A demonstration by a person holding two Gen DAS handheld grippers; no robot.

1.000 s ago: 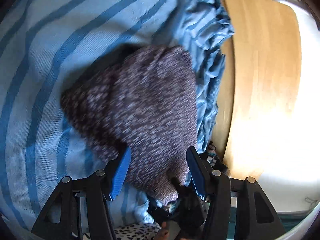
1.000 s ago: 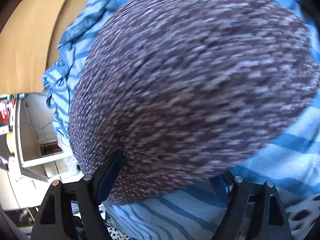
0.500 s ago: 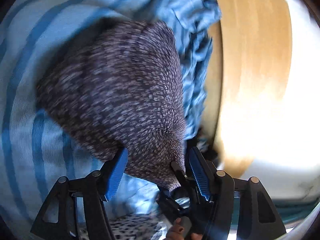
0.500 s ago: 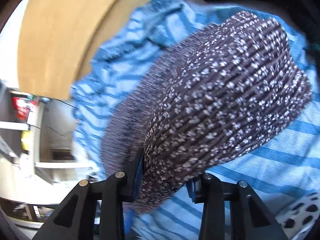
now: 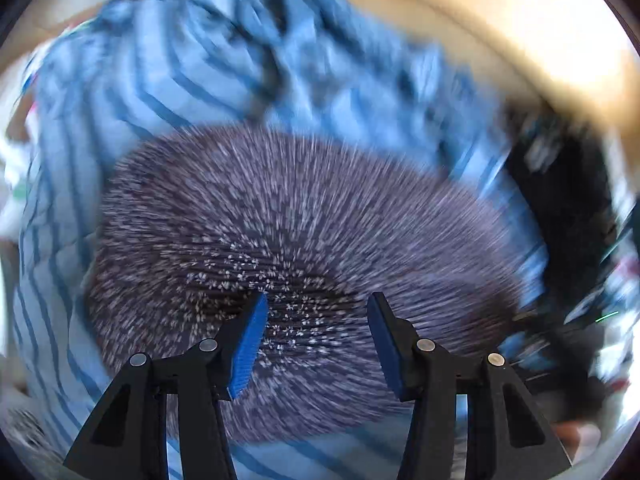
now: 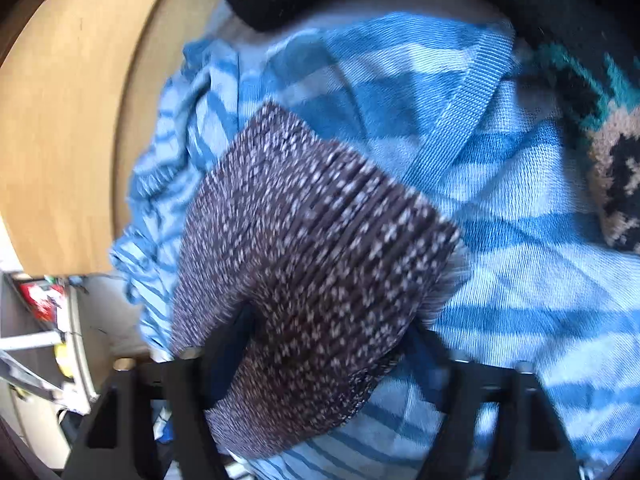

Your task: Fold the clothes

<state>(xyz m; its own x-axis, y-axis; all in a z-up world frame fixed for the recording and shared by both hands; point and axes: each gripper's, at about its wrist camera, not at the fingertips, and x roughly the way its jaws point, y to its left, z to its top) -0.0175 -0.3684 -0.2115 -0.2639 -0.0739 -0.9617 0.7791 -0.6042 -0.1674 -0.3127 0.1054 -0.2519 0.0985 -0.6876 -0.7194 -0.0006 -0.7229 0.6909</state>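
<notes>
Your right gripper [image 6: 320, 364] pinches speckled knit [image 6: 304, 264], lifting its edge for fold; knit drapes over striped blue shirt [image 6: 520, 264] on wood table [image 6: 68, 128]. Left gripper [image 5: 316, 336] wide apart, hovering above knit, prob ready to pin. View blurry.

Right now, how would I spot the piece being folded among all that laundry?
Find the pale wooden tabletop, then the light blue striped shirt spread over it. On that shirt lies a dark purple knit flecked with white: the only speckled, ribbed piece, while its neighbours are striped or boldly patterned.
</notes>
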